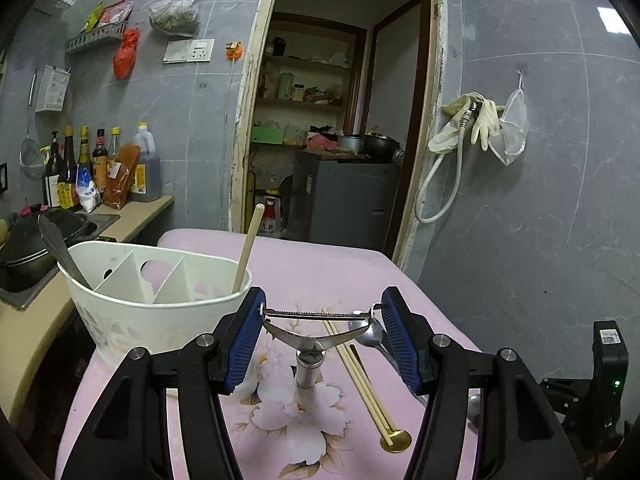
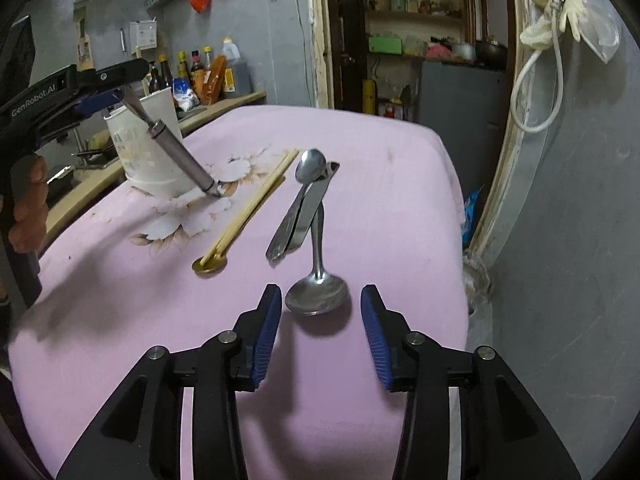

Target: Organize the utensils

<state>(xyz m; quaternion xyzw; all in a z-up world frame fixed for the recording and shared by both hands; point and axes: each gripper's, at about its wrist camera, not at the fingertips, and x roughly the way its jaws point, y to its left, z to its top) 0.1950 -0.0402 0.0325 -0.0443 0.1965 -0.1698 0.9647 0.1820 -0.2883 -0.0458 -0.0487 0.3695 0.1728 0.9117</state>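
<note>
My left gripper (image 1: 323,302) is shut on the head of a steel Y-peeler (image 1: 308,340), whose handle hangs down over the pink tablecloth. Just left of it stands a white divided utensil holder (image 1: 160,320) with a dark spoon and a wooden stick in it. In the right wrist view the left gripper (image 2: 116,96) holds the peeler (image 2: 180,152) tilted beside the holder (image 2: 152,160). My right gripper (image 2: 321,308) is open, low over the cloth, with the bowl of a large steel spoon (image 2: 316,296) lying between its fingertips, untouched.
On the cloth lie a pair of chopsticks (image 2: 256,204) with their ends on a gold spoon (image 2: 209,265), plus a smaller spoon (image 2: 312,164) and a flat steel utensil (image 2: 316,200). A counter with bottles (image 1: 100,164) and a wok runs along the left. A person's hand (image 2: 30,208) grips the left handle.
</note>
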